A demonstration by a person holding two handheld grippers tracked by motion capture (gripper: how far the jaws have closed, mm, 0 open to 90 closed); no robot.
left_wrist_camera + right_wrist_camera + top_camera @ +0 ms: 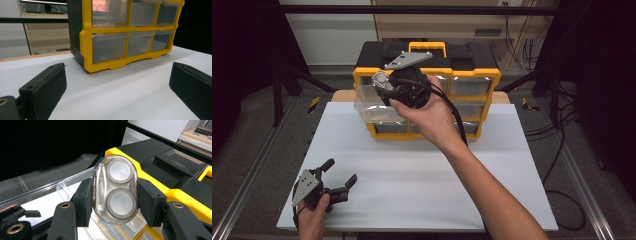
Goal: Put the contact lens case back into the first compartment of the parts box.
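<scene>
Your right gripper (pixel 115 195) is clamped on a clear oval plastic case with two round grey-rimmed wells (pixel 115 188), one black pad on each long side. Your right gripper view shows the case's face with its long axis running up the picture between the jaws, one well above the other; in the high view the case (pixel 381 80) shows as a small glint at the jaw tips, pointing toward the table's left. It hangs over a clear plastic drawer (pixel 371 106) pulled out of the left column of the yellow and black compartment organiser (pixel 472 75); whether the case touches the drawer you cannot tell. The drawer's front rim lies just below the case in your right gripper view. Your left gripper (pixel 341 176) sits low at the near left corner of the white table top (pixel 422 175), jaws spread wide with nothing between them. Its own view shows the closed lower drawers of the organiser, with open white surface in between.
</scene>
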